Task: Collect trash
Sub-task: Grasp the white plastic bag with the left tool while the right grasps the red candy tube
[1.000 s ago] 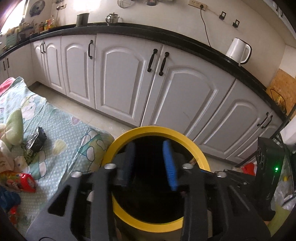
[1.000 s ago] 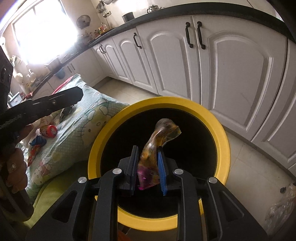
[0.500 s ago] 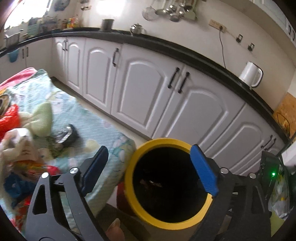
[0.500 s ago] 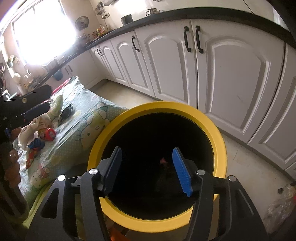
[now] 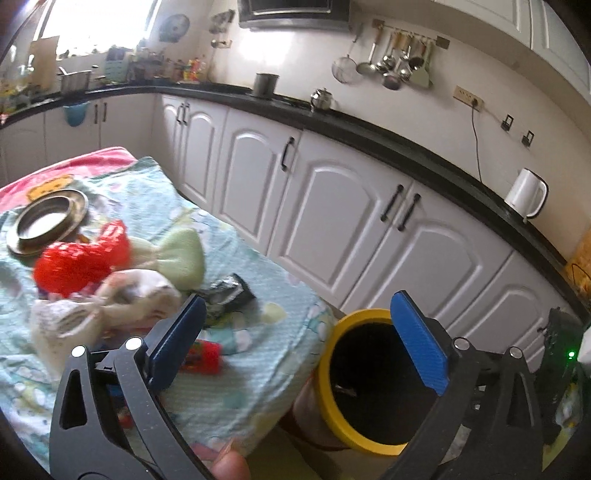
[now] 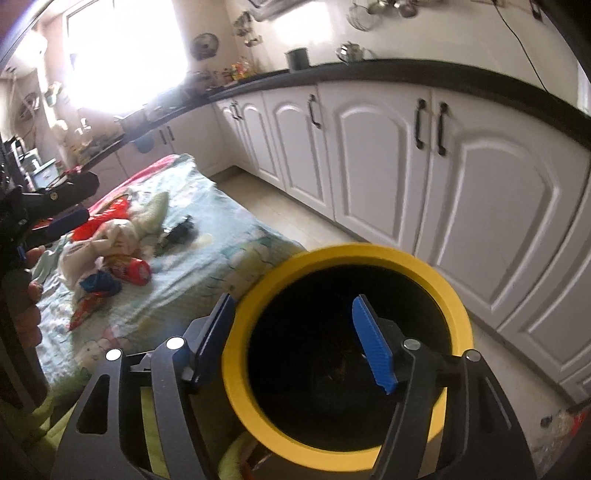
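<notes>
Though blurred, trash bin (image 6: 458, 314) shows yellow rim, black inside.

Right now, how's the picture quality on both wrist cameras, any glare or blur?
Left wrist view: the window is blown out, and the red wrapper is smeared by motion. Right wrist view: window glare washes out the far counter, and the yellow bin rim is slightly blurred. Fisheye bends the cabinets in both.

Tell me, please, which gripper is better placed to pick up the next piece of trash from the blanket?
Left, probably. The left gripper is open and points over the blanket toward the black wrapper, while the right gripper, also open, hangs above the yellow-rimmed bin.
</notes>
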Available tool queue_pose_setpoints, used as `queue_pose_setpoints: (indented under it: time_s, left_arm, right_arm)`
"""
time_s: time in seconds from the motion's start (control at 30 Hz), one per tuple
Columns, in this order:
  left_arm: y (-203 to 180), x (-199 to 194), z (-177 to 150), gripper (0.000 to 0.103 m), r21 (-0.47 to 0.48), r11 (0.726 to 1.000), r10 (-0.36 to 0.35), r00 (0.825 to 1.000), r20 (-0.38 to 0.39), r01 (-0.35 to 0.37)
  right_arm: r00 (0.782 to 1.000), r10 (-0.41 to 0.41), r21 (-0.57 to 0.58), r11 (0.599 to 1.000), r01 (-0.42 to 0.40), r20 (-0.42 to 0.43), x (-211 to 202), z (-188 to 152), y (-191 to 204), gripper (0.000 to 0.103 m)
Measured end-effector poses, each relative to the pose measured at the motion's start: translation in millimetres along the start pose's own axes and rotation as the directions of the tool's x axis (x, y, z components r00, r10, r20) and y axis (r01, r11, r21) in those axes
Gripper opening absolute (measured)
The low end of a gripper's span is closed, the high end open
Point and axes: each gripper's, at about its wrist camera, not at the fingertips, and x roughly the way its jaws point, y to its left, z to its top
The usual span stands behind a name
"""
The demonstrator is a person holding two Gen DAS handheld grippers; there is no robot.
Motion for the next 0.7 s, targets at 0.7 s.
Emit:
queue_pose_setpoints:
  time_s: [0.7]
  left_arm:
    - [97, -52, 7, 0.092, -0.163, 0.976, 0.157, 0.984, 0.081, -0.143]
  right_arm:
    - [0.99, 0.142, -0.183, 0.973, -0.138, 0.007, 7, 38, 114, 0.076]
